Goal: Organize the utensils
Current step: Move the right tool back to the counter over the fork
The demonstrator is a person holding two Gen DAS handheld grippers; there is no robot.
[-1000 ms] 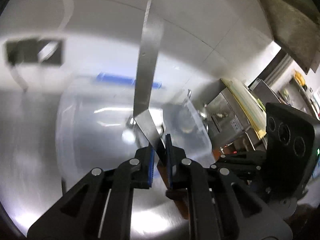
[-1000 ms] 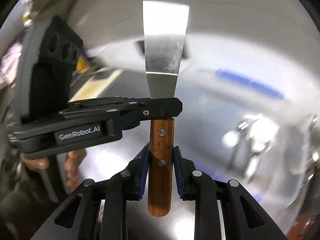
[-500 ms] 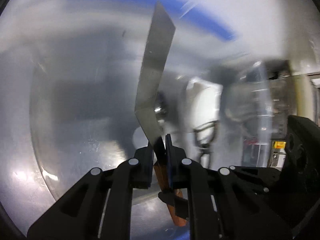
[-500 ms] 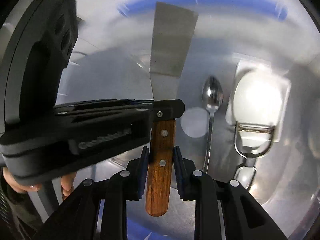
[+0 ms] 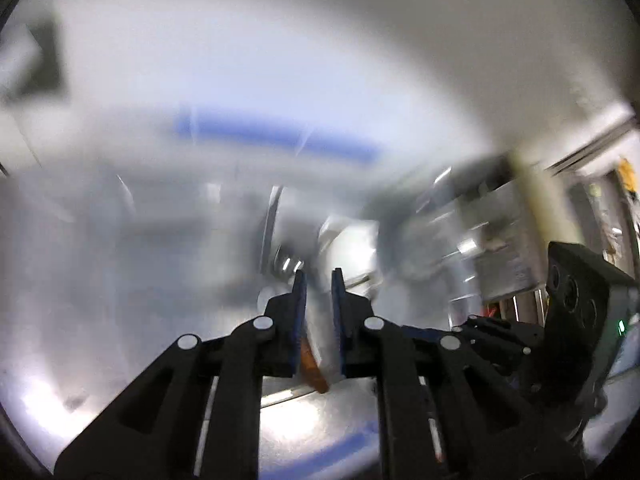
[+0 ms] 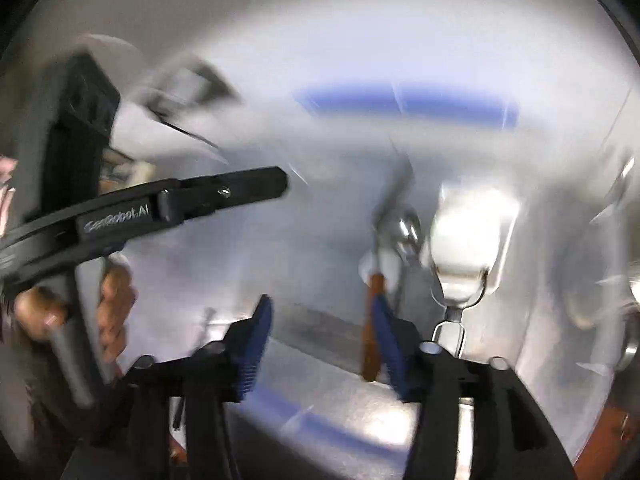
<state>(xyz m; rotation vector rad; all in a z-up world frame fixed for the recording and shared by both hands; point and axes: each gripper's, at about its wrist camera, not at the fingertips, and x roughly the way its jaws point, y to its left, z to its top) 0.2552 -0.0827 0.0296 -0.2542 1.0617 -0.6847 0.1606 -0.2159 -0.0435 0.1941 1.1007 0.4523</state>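
Left of the clear bin (image 6: pixel 560 240), the left tongs (image 5: pixel 318 280) point steeply down, jaws just parted, gripping nothing. The right tongs (image 6: pixel 320 312) have just opened wide; the wooden-handled spatula (image 6: pixel 372 320) (blurred) lies inside the bin on the steel tabletop (image 6: pixel 340 400).

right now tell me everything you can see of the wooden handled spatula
The spatula is motion-blurred. Its brown wooden handle points toward the camera; the thin grey metal blade runs away toward a spoon. It lies over the clear blue-rimmed bin, whether resting or dropping is unclear. The right gripper has just been opening, jaws wide, handle close beside its right pad. The left gripper has just been opening too; its jaws show a gap, the handle's end behind them.
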